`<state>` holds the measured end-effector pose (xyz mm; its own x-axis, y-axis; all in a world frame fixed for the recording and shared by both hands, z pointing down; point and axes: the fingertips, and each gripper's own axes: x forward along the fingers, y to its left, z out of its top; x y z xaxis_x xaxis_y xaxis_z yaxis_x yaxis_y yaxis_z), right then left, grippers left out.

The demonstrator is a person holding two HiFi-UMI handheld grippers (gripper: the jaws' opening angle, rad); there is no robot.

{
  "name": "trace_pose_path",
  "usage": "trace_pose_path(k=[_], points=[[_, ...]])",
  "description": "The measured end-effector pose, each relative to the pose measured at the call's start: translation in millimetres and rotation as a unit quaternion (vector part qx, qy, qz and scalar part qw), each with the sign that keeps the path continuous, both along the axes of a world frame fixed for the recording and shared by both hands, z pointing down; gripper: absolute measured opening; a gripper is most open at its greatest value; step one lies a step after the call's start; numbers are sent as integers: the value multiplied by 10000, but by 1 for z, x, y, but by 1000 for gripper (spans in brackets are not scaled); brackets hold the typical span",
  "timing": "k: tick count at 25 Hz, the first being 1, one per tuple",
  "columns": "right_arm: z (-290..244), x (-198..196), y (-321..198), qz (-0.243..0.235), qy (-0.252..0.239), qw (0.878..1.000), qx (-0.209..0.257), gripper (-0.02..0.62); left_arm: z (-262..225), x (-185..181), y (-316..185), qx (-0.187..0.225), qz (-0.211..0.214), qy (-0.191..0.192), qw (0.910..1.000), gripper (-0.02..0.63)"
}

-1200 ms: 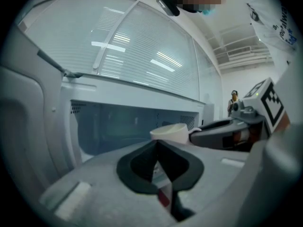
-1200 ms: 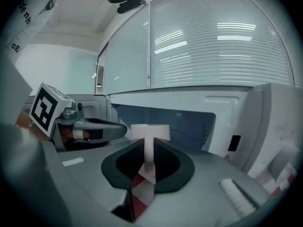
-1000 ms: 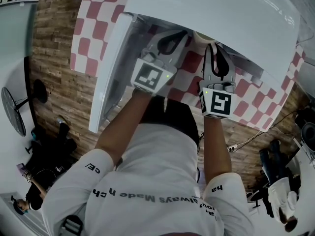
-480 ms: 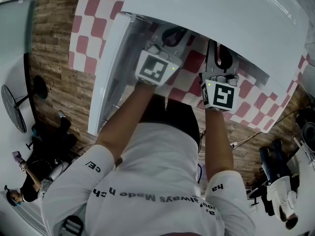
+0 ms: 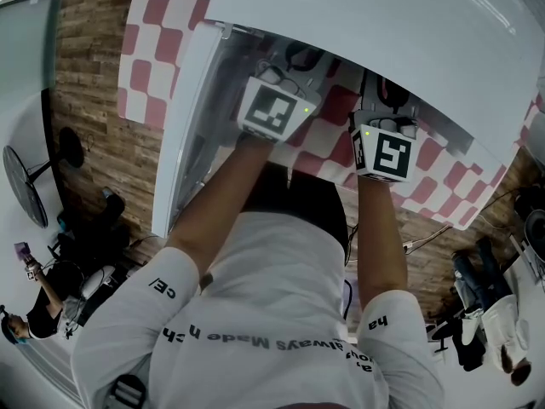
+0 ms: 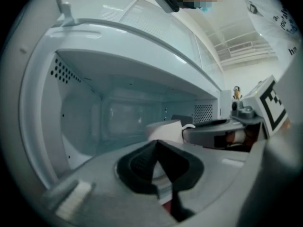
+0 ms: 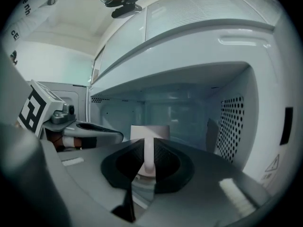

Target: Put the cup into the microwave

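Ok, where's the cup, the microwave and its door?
cup (image 7: 150, 131): right gripper view, on its white side wall.
microwave (image 7: 199, 53): right gripper view, on the front frame above the opening.
door (image 5: 183, 135): head view, on the open door's white panel.

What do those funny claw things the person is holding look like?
The left gripper and right gripper are grey with black jaws. Each carries a white cube printed with black square markers and a tiny green light. The person wears a white short-sleeved T-shirt with dark lettering.
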<state>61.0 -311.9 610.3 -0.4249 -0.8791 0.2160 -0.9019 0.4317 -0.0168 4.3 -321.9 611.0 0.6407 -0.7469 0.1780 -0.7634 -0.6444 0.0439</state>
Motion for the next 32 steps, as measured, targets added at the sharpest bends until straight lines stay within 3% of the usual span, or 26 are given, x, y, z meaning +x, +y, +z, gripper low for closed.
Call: trace_pose_path(k=[11, 25, 32], points=[[9, -4, 1, -39, 46, 9999, 149, 43, 3, -2, 0, 47, -9, -18, 10000, 5], [25, -1, 13, -36, 224, 9995, -215, 49, -1, -3, 22, -41, 22, -110, 9999, 5], [16, 4, 23, -14, 272, 9990, -368, 83, -19, -5, 33, 59, 24, -28, 10000, 5]])
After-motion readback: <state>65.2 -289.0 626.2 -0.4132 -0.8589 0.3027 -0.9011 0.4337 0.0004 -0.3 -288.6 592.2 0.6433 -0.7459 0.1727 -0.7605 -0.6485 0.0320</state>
